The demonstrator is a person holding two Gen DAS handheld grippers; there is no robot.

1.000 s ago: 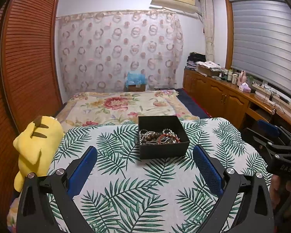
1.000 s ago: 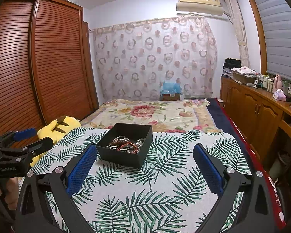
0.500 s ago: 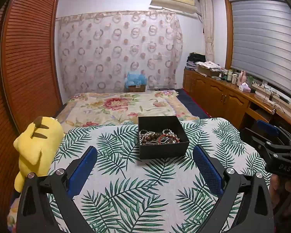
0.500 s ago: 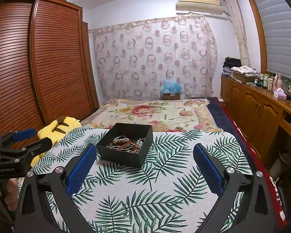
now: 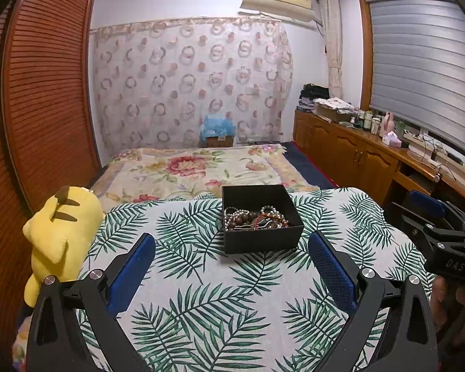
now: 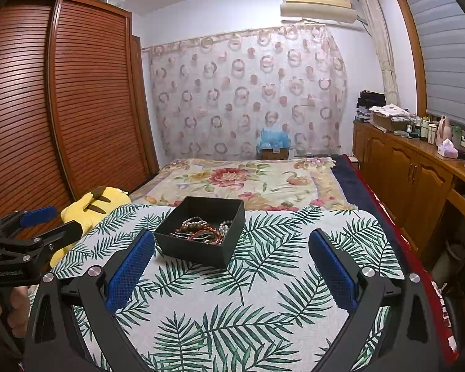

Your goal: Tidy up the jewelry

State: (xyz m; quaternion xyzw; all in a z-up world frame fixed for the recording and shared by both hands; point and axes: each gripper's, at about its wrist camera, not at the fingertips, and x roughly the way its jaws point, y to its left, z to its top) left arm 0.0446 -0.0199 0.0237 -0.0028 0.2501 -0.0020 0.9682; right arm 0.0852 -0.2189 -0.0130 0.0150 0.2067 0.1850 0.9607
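Note:
A black open box (image 5: 260,238) sits on the palm-leaf cloth (image 5: 201,310), holding a tangle of bead bracelets and pearl strands (image 5: 254,218). My left gripper (image 5: 231,241) is open, its blue pads just short of the box, nothing between them. In the right wrist view the same box (image 6: 201,252) lies ahead and left of centre with the jewelry (image 6: 203,231) inside. My right gripper (image 6: 231,241) is open and empty, with its left pad close beside the box's near left corner. Each gripper shows at the edge of the other's view.
A yellow plush toy (image 5: 59,235) lies at the cloth's left edge against the wooden louvred wardrobe (image 5: 43,93). A floral bedspread (image 5: 195,170) stretches behind the box. Wooden cabinets (image 5: 356,155) with clutter line the right wall. A person's hand (image 6: 3,303) holds the left gripper's handle.
Almost nothing moved. Both grippers stay open and hold their places before the box.

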